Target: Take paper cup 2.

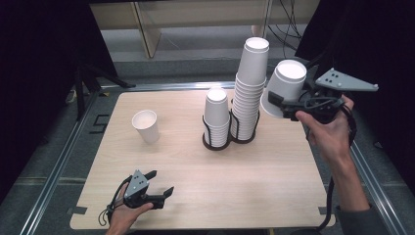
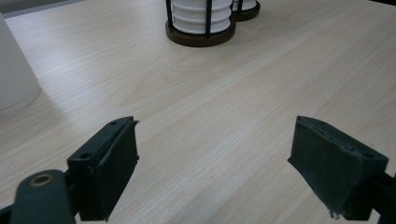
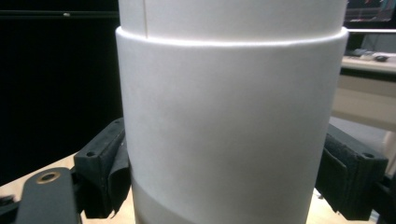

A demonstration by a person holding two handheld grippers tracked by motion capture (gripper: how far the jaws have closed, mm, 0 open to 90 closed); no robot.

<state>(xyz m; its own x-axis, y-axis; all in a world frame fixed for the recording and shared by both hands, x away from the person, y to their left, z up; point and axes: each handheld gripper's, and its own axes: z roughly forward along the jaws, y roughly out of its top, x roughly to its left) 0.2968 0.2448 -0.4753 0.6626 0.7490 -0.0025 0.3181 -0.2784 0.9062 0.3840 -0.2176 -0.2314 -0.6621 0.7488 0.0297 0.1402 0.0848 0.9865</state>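
High view has your right claw [image 1: 277, 104] clamped on a white paper cup [image 1: 285, 87], held upside down and tilted in the air, just right of the taller stack of white paper cups [image 1: 249, 93] and well above the bench. Right gripper view backs that up: the cup's white wall [image 3: 229, 130] sits squarely between the two black jaws, both pads pressed against its sides, and a second cup rim shows nested near the top of it.

The taller stack stands in a black wire holder [image 1: 242, 137], touching a shorter stack of white paper cups [image 1: 217, 117] in its own black wire holder [image 1: 216, 143], both near the middle of the pale wooden bench [image 1: 205, 191].

Off to the left, a single white paper cup [image 1: 146, 126] stands upright on the bench, mouth up, well apart from the stacks.

Your left claw [image 1: 159, 182] rests low at the near edge of the bench, its jaws standing wide apart over bare wood in the left gripper view, with nothing between them.
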